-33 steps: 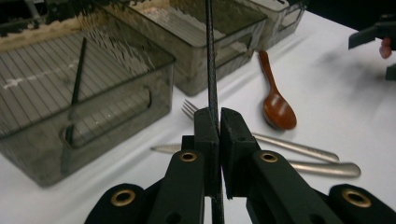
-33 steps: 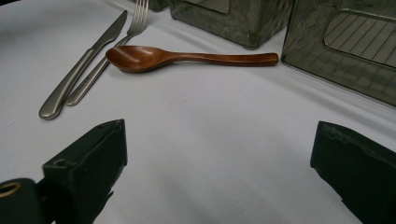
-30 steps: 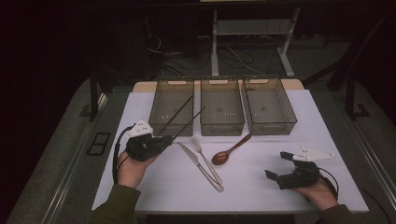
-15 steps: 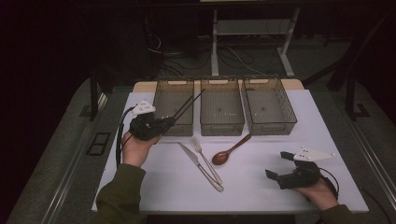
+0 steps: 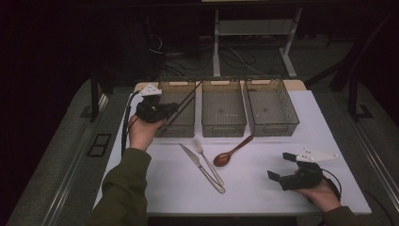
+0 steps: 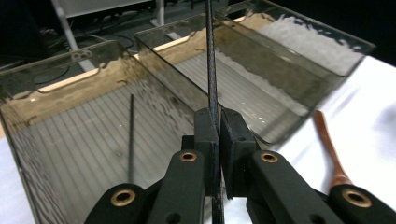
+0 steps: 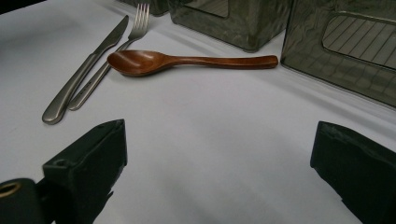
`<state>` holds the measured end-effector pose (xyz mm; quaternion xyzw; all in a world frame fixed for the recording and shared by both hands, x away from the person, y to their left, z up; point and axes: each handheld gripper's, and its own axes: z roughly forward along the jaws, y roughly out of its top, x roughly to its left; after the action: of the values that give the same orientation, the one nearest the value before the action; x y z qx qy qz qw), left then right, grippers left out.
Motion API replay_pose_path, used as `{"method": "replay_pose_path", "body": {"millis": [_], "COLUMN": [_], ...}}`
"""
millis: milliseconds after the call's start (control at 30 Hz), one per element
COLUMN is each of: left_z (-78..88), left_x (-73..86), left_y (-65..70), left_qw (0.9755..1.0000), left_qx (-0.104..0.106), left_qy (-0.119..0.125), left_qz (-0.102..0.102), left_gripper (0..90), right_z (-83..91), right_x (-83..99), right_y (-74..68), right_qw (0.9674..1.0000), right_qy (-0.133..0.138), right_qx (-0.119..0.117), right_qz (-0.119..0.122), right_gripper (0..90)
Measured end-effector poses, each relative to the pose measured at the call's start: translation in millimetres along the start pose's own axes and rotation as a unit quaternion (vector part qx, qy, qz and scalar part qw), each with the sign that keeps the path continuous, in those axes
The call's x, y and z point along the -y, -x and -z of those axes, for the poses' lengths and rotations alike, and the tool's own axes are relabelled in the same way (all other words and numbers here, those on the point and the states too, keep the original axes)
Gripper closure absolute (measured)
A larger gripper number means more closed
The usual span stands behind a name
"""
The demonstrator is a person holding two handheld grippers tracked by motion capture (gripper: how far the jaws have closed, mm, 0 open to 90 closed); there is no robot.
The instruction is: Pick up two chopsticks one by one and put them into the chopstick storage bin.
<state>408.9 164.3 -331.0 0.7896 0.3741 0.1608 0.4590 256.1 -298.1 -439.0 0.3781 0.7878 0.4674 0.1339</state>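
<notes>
My left gripper [image 5: 172, 109] hovers over the near edge of the left mesh bin [image 5: 181, 130], shut on a thin black chopstick [image 5: 188, 101] that slants up and to the right. In the left gripper view the jaws [image 6: 218, 117] pinch that chopstick [image 6: 210, 65], and a second black chopstick [image 6: 130, 135] lies on the floor of the bin [image 6: 28, 140]. My right gripper [image 5: 283, 167] rests on the white table at the front right, jaws wide apart [image 7: 219, 149] with nothing between them.
A knife [image 5: 203, 169], a fork [image 5: 207, 161] and a wooden spoon [image 5: 231, 151] lie mid-table in front of the middle bin [image 5: 224, 128]. A third bin [image 5: 275, 127] stands to the right. The spoon [image 7: 187, 60] lies ahead of my right gripper.
My left hand has carried the chopstick away from the table's front and upward to the left bin. The right hand has stayed put.
</notes>
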Motion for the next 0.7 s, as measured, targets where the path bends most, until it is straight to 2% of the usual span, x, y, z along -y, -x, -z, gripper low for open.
{"method": "replay_pose_path", "body": {"millis": [167, 400, 633, 700], "left_z": [-12.6, -27.3, -35.8, -38.5], "left_x": [-6.4, -6.4, 1.5, 4.5], "left_y": [-13.3, -35.7, -54.9, -57.9], "left_qw": [0.9998, 0.9989, 0.9968, 0.9961], "left_qx": [-0.018, -0.038, -0.058, -0.061], "left_qy": [-0.012, -0.007, -0.029, -0.042], "left_qz": [-0.003, 0.025, 0.046, 0.047], "left_gripper": [85.1, 85.1, 85.1, 85.1], "right_z": [0.2, 0.6, 1.6, 1.7], "right_x": [0.0, 0.1, 0.3, 0.3], "right_y": [0.1, 0.4, 1.4, 1.4], "right_qw": [1.0000, 1.0000, 1.0000, 1.0000], "right_qy": [0.000, 0.002, 0.004, 0.005], "right_qx": [0.000, -0.001, -0.002, -0.003], "right_qz": [-0.001, -0.002, -0.003, -0.003], "right_gripper": [3.3, 3.3, 3.3, 3.3]}}
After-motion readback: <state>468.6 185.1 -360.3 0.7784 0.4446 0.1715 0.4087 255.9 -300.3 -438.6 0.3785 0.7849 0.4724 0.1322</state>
